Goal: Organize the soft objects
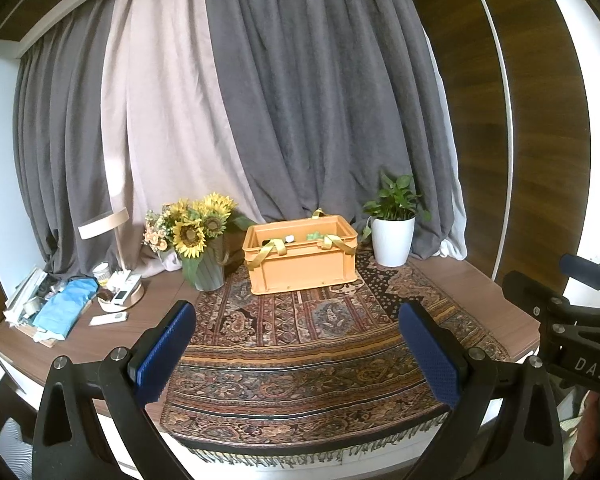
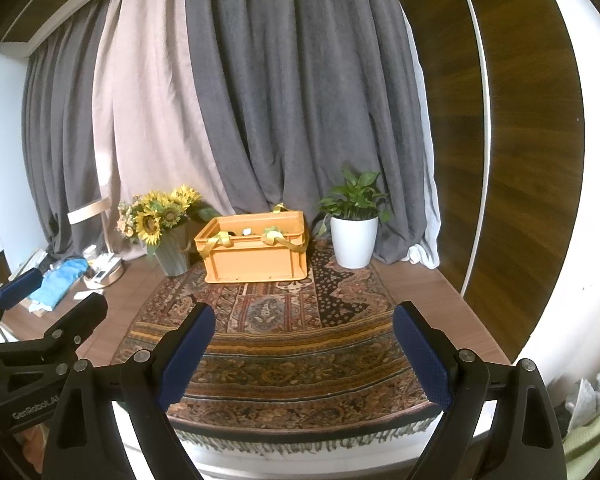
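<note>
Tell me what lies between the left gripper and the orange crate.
Only patterned rug: between the left gripper and the orange crate nothing else sits, shown in the left wrist view.

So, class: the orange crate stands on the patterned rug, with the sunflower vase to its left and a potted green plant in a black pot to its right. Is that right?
Not quite. The pot is white, not black, as the left wrist view shows. The rest holds: the orange crate stands on the patterned rug, with the sunflower vase to its left.
</note>
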